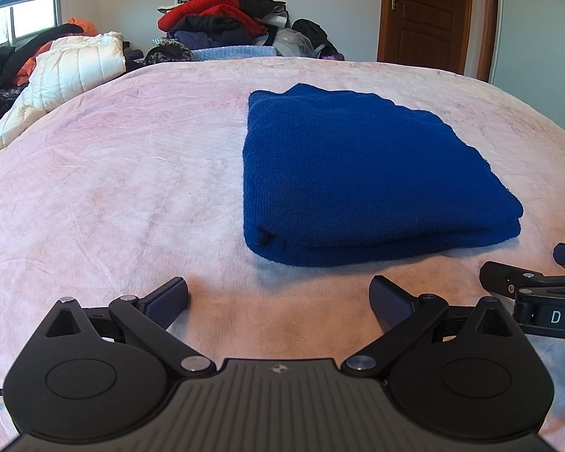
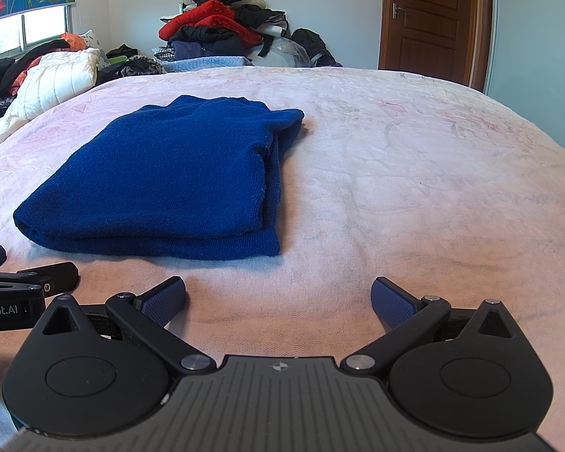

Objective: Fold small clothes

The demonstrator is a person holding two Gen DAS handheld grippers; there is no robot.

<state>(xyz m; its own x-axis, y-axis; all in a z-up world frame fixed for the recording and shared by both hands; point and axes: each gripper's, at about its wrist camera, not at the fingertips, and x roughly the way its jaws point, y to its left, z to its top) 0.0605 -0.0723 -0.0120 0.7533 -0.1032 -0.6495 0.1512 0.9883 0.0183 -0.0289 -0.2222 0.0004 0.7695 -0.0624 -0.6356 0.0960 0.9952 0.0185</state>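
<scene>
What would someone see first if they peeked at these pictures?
The bright blue folded sweater jumps out first, lying flat on the pale pink bedspread just ahead of both grippers. Next comes the tall heap of red and black clothes against the far wall. Up close, the left hand-held gripper and right hand-held gripper sit open and hold nothing.

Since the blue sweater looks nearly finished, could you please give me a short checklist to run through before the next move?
1. Left gripper open, holding nothing: ok.
2. Right gripper open, holding nothing: ok.
3. Blue sweater folded, lying flat on the pink bedspread: ok.
4. Both grippers short of the sweater's near edge, not touching it: ok.
5. Fold edges aligned: not ok; the right wrist view shows a lower layer sticking out on the right.
6. Sleeves tucked inside: cannot tell.
</scene>
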